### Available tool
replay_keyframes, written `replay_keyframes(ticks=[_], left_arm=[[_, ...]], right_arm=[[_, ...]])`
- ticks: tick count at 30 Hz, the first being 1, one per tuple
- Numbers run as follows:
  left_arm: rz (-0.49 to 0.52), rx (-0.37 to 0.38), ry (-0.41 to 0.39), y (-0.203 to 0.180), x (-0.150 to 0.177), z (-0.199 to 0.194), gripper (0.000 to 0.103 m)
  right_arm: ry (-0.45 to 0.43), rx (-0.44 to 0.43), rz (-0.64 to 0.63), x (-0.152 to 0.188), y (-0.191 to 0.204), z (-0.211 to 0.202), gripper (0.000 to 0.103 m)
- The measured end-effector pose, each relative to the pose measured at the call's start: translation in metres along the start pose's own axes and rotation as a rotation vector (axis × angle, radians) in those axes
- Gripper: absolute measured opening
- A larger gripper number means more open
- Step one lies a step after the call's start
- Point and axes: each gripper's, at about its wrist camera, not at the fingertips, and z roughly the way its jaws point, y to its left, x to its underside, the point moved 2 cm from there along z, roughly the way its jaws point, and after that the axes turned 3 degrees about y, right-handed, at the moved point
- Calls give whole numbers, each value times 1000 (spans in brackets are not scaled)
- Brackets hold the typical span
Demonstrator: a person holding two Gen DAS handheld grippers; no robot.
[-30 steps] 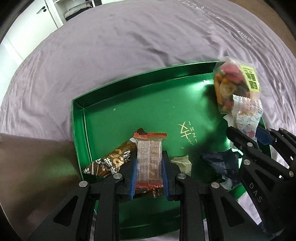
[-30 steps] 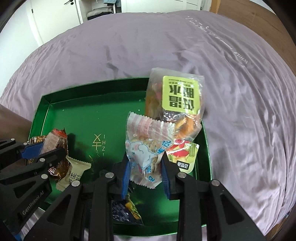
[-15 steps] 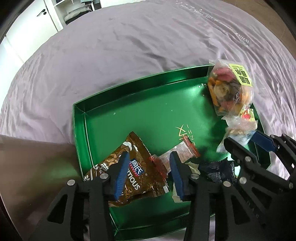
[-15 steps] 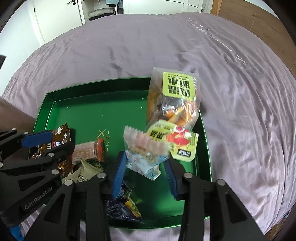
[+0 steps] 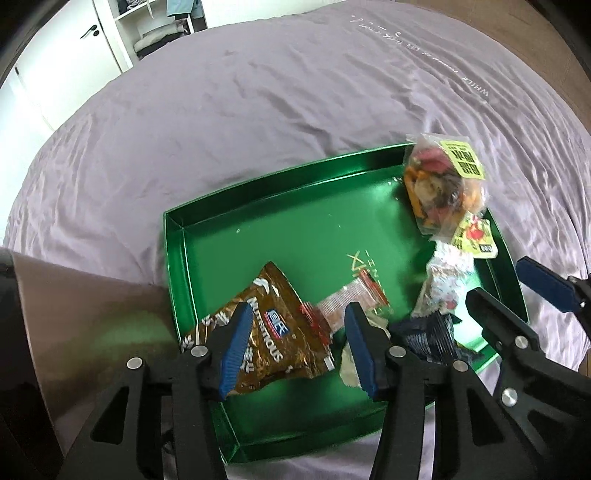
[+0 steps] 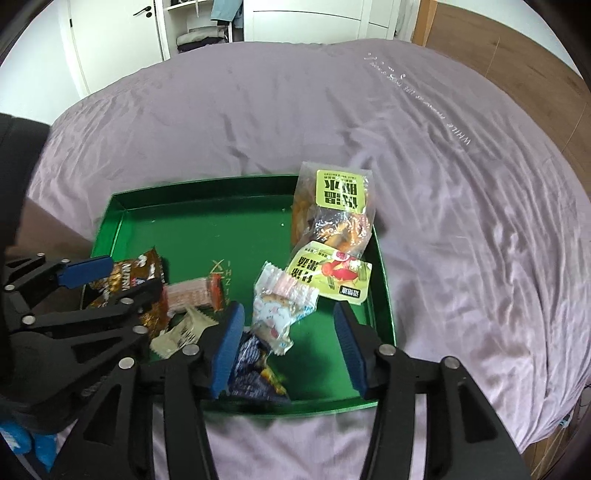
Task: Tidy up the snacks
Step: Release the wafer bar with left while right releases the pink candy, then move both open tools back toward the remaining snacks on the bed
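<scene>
A green tray [image 5: 295, 229] [image 6: 207, 229] lies on the bed and holds the snacks. My left gripper [image 5: 295, 347] is open and empty above a brown snack bag [image 5: 266, 332] and a clear wafer pack [image 5: 347, 299]. My right gripper [image 6: 286, 347] is open and empty above a white-and-pink candy pack [image 6: 280, 299] and a dark blue packet [image 6: 251, 373]. A mixed-snack bag with a yellow label [image 6: 332, 206] [image 5: 439, 181] and a small yellow-green pack [image 6: 328, 273] lie at the tray's right side. A cream pack [image 6: 181, 332] lies beside the left gripper's fingers.
The tray sits on a lilac bedsheet [image 6: 443, 184] that spreads far and right. A brown surface [image 5: 85, 314] adjoins the tray's left side. White wardrobe doors [image 6: 118, 33] and shelves stand beyond the bed. Wooden floor [image 6: 517, 48] shows at the right.
My left gripper let go of the wafer pack, which now lies in the tray. My right gripper let go of the candy pack, which dropped into the tray. Both grippers opened wide and pulled back.
</scene>
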Motion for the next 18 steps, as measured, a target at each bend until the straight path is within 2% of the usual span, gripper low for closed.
replay_keyframes(ticks=[11,18], left_arm=[[55,22,-14,-16,29,-27,47],[156,54,-36,-36,63,-60,47]], right_arm=[[4,17,33,29,-9,-39,57],[20,60,56,63,-19,-71,58]])
